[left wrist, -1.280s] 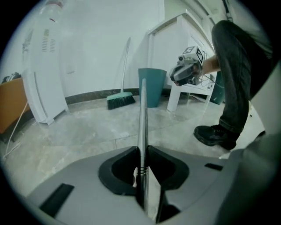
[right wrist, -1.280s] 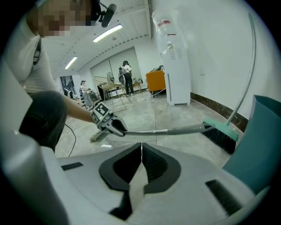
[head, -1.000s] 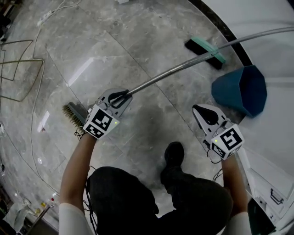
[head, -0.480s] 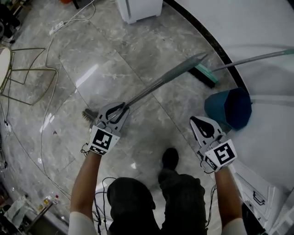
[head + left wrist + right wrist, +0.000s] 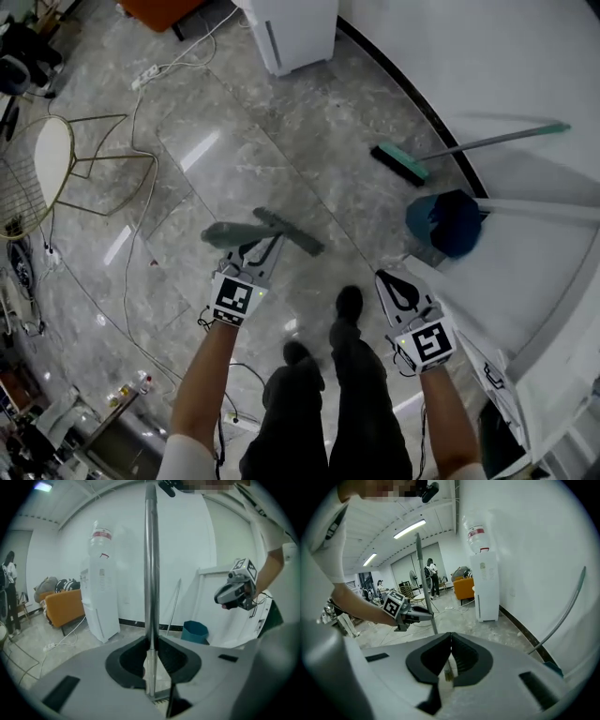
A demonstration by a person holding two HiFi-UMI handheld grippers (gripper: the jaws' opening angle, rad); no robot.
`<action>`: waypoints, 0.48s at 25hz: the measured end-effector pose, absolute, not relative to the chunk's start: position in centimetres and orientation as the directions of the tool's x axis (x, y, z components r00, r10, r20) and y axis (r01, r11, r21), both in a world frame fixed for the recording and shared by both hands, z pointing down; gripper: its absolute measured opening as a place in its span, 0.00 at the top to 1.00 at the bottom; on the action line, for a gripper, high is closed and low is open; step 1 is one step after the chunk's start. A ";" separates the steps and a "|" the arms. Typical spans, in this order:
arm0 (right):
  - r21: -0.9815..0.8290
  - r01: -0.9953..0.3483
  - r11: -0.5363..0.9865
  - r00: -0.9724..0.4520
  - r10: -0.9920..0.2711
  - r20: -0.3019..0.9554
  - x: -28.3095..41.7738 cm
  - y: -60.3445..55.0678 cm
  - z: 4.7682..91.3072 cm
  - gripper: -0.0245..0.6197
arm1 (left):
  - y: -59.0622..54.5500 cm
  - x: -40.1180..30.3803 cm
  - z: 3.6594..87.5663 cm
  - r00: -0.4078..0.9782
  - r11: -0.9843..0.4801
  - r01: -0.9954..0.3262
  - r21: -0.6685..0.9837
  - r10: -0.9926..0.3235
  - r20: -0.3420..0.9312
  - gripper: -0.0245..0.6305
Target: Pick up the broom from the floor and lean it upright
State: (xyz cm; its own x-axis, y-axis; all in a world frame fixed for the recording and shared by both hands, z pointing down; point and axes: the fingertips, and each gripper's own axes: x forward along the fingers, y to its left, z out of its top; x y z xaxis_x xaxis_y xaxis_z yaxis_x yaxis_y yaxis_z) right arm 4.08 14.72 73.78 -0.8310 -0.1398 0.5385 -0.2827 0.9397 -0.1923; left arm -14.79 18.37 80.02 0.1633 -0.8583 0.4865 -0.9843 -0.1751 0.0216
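1 gripper, the left gripper (image 5: 151,641), carries the broom (image 5: 150,569), its jaws closing tighter on the handle, which stands nearly upright near the person's feet. I judge the right gripper (image 5: 450,641), jaws together and empty, should steady the handle while it tips gently onto the far-right wall (image 5: 487,56).

Broom (image 5: 150,573) with silver pole held upright, brush end down.

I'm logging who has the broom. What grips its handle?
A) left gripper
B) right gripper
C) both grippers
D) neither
A: the left gripper is shut on the handle, which stands upright between its jaws; the right gripper is off to the side, its jaws together on nothing.
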 end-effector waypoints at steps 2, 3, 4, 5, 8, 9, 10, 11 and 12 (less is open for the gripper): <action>-0.196 -0.299 0.934 -0.826 -0.150 0.544 4.6 14.4 71.0 0.96 | 16.9 -13.9 76.6 0.167 -0.178 -0.984 0.023 -0.862 0.479 0.86; -0.201 -0.308 0.930 -0.821 -0.153 0.549 5.0 14.1 69.6 0.96 | 16.1 -13.4 75.0 0.173 -0.185 -0.982 0.022 -0.860 0.481 0.86; -0.208 -0.320 0.924 -0.817 -0.158 0.555 5.3 13.6 68.3 0.96 | 15.1 -13.0 73.6 0.182 -0.196 -0.980 0.022 -0.855 0.486 0.86; -0.217 -0.336 0.917 -0.812 -0.165 0.559 5.6 12.9 67.1 0.96 | 14.1 -12.6 72.3 0.191 -0.207 -0.978 0.023 -0.847 0.496 0.86; -0.241 -0.380 0.893 -0.804 -0.189 0.564 6.6 10.7 64.1 0.96 | 11.3 -11.9 69.2 0.208 -0.228 -0.973 0.025 -0.828 0.521 0.86; -0.246 -0.393 0.886 -0.801 -0.198 0.565 7.0 10.2 63.4 0.96 | 10.6 -11.6 68.4 0.209 -0.231 -0.973 0.025 -0.824 0.527 0.86; -0.253 -0.408 0.877 -0.798 -0.208 0.566 7.4 9.6 62.7 0.96 | 10.0 -11.1 67.8 0.210 -0.234 -0.972 0.023 -0.819 0.533 0.86; -0.263 -0.423 0.867 -0.797 -0.218 0.564 7.8 9.0 62.2 0.96 | 9.4 -10.7 67.4 0.209 -0.236 -0.972 0.019 -0.815 0.540 0.86; -0.275 -0.438 0.856 -0.797 -0.228 0.559 8.0 8.3 61.7 0.96 | 8.8 -10.3 67.1 0.207 -0.238 -0.971 0.014 -0.811 0.547 0.86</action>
